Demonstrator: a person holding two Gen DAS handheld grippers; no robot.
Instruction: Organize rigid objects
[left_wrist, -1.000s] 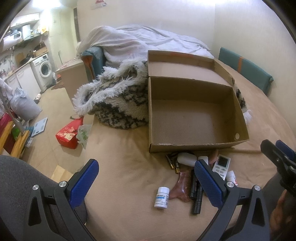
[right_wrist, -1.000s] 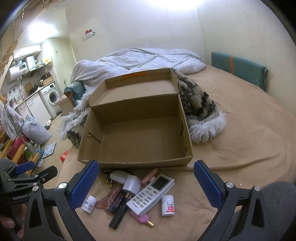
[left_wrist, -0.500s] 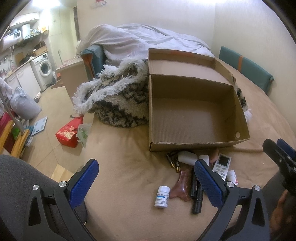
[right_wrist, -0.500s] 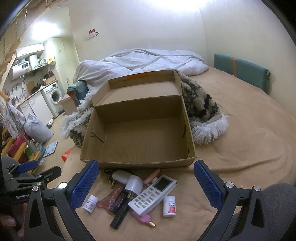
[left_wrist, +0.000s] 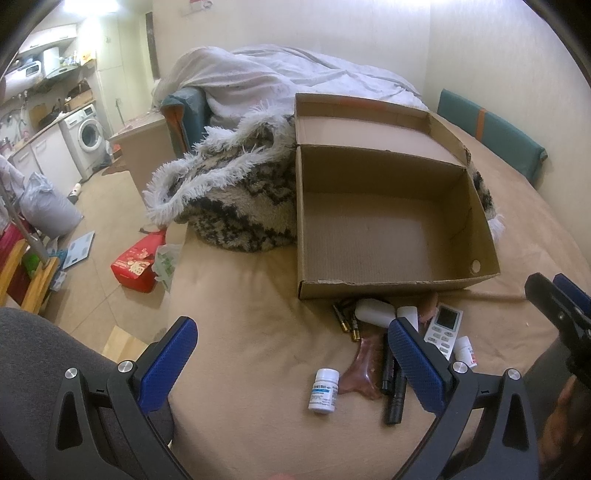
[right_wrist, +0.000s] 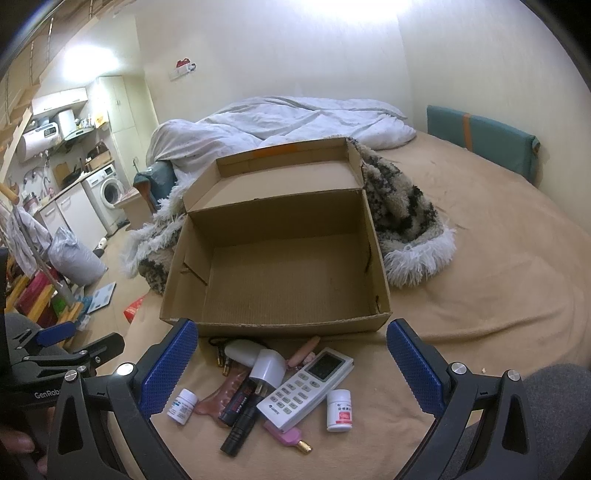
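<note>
An open, empty cardboard box (right_wrist: 280, 280) sits on the tan bed; it also shows in the left wrist view (left_wrist: 391, 229). In front of it lies a pile: a white remote (right_wrist: 304, 386), a white charger plug (right_wrist: 267, 369), a black flashlight (right_wrist: 242, 424), a red-label pill bottle (right_wrist: 339, 410), a blue-label pill bottle (right_wrist: 181, 405) (left_wrist: 323, 390), a pink scraper and gold-tipped cables. My right gripper (right_wrist: 291, 365) is open above the pile. My left gripper (left_wrist: 291, 362) is open, left of the pile.
A shaggy black-and-white blanket (right_wrist: 402, 218) lies behind and beside the box. A white duvet (right_wrist: 288, 118) is heaped at the back. A teal cushion (right_wrist: 480, 140) leans on the right wall. The bed's left edge drops to a cluttered floor (left_wrist: 92, 236).
Both views have shifted slightly; the right gripper has risen a little and tilted toward the pile. No object has moved, and both grippers stay open.
</note>
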